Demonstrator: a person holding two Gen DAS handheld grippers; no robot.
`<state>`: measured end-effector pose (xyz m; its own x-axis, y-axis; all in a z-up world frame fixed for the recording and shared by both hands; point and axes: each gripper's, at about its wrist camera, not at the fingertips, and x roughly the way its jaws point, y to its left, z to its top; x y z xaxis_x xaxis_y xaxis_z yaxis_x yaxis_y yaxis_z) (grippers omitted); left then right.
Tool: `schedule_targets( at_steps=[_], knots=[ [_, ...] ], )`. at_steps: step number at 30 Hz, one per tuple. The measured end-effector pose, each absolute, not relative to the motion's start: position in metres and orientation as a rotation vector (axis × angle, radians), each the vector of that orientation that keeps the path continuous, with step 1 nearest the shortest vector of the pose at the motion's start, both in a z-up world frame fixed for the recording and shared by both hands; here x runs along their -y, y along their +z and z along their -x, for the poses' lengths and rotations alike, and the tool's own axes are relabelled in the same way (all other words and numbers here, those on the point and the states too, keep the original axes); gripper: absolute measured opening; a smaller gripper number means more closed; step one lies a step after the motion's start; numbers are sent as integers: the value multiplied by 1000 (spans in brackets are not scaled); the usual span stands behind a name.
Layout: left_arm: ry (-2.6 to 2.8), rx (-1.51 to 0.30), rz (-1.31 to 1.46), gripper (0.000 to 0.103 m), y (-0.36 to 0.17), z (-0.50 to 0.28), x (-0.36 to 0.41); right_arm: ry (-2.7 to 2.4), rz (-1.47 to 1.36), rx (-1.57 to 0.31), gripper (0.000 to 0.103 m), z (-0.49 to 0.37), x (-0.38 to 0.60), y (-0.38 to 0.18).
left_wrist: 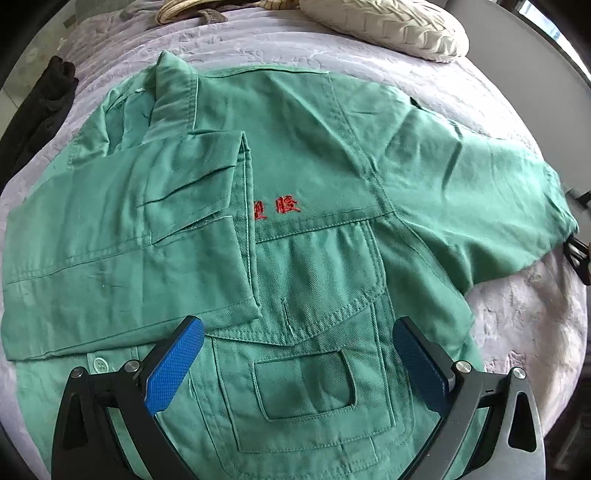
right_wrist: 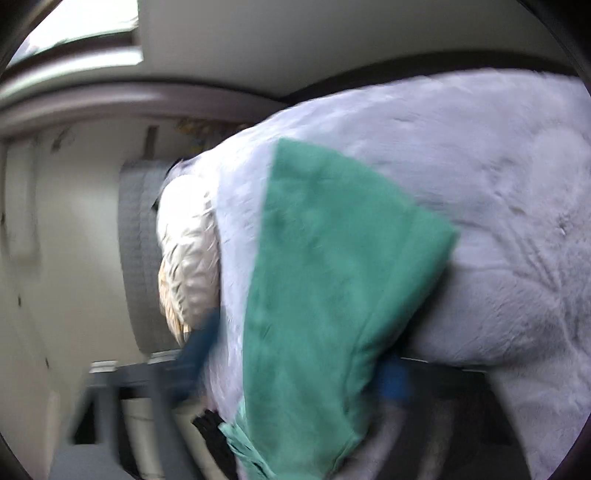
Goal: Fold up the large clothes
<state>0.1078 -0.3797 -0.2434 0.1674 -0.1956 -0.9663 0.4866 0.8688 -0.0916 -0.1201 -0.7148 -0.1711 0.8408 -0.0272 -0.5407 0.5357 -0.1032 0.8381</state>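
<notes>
A green work jacket (left_wrist: pixel 295 166) with red embroidery lies front up on a lilac quilt (left_wrist: pixel 517 314). One sleeve (left_wrist: pixel 129 229) is folded across its chest; the other sleeve (left_wrist: pixel 480 192) stretches out to the right. My left gripper (left_wrist: pixel 299 326) hovers open over the chest pocket (left_wrist: pixel 306 384), nothing between its blue pads. In the blurred right wrist view, the end of the outstretched sleeve (right_wrist: pixel 332 258) runs between the fingers of my right gripper (right_wrist: pixel 297 363). The right pad (right_wrist: pixel 395 380) touches the cloth; the left finger (right_wrist: pixel 199 347) stands apart from it.
A cream pillow (left_wrist: pixel 388 26) lies at the head of the bed, beyond the jacket's collar. A dark garment (left_wrist: pixel 40 110) sits at the quilt's left edge. Past the bed's edge the right wrist view shows a pale wall (right_wrist: pixel 55 258) and a grey padded headboard (right_wrist: pixel 136 240).
</notes>
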Motion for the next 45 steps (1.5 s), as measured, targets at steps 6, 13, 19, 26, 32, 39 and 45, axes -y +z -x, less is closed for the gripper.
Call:
schedule_targets(
  at_steps=[6, 13, 19, 26, 32, 39, 45],
  knots=[
    [-480, -1303, -252, 102, -242, -117, 347, -393, -1540, -352, 6, 108, 703, -148],
    [-424, -1238, -190, 102, -234, -152, 303, -140, -1279, -422, 6, 45, 629, -67],
    [-346, -1194, -145, 102, -212, -170, 216, 51, -1002, -535, 6, -35, 502, -10],
    [-226, -1183, -59, 102, -190, -164, 97, 144, -647, -799, 6, -128, 310, -39],
    [-185, -1202, -39, 102, -203, -175, 49, 127, -597, -1075, 11, -177, 201, -139],
    [-197, -1177, -25, 102, -199, -174, 13, 42, -775, -1057, 60, -148, 214, -151],
    [-167, -1167, 12, 102, -196, -171, -10, 42, -690, -1031, 16, -164, 205, -126]
  ],
)
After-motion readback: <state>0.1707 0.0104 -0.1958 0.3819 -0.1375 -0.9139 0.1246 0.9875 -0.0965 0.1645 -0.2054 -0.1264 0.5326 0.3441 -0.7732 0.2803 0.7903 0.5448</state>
